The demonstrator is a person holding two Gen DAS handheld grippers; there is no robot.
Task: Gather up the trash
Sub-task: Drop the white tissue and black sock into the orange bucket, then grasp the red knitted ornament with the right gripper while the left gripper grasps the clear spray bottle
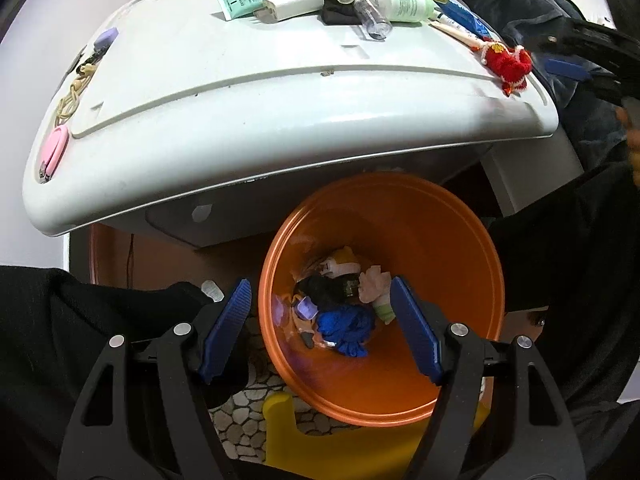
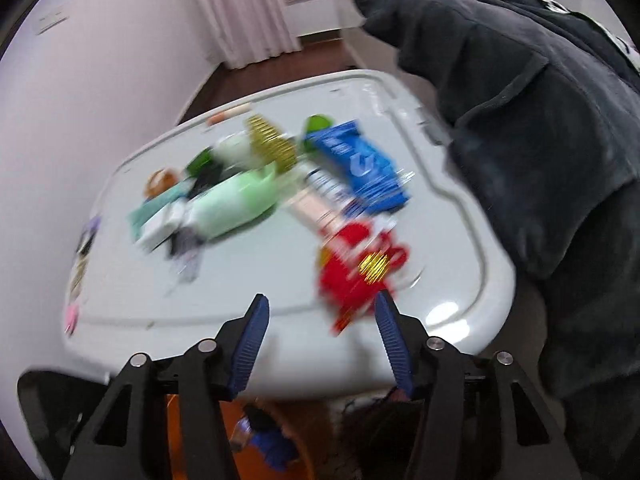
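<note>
My left gripper (image 1: 320, 300) hangs open over the orange bin (image 1: 440, 240) with nothing between its blue pads. In the bin's bottom lie a blue crumpled piece (image 1: 346, 326), pale tissue (image 1: 374, 282) and other scraps. My right gripper (image 2: 322, 308) stands open and empty above the near edge of the white table (image 2: 240, 292); this view is blurred. Just beyond its right finger lies a red knitted ornament (image 2: 352, 264), which also shows at the table's right edge (image 1: 510, 66) in the left wrist view. A blue packet (image 2: 360, 164) and a mint bottle (image 2: 232, 200) lie farther back.
Tubes and bottles (image 1: 288, 0) crowd the far side of the table. A pink clipper (image 1: 54, 148) and a cord (image 1: 74, 92) lie at its left edge. A yellow stool (image 1: 288, 432) stands under the bin. A person's dark sleeve (image 2: 540, 120) fills the right side.
</note>
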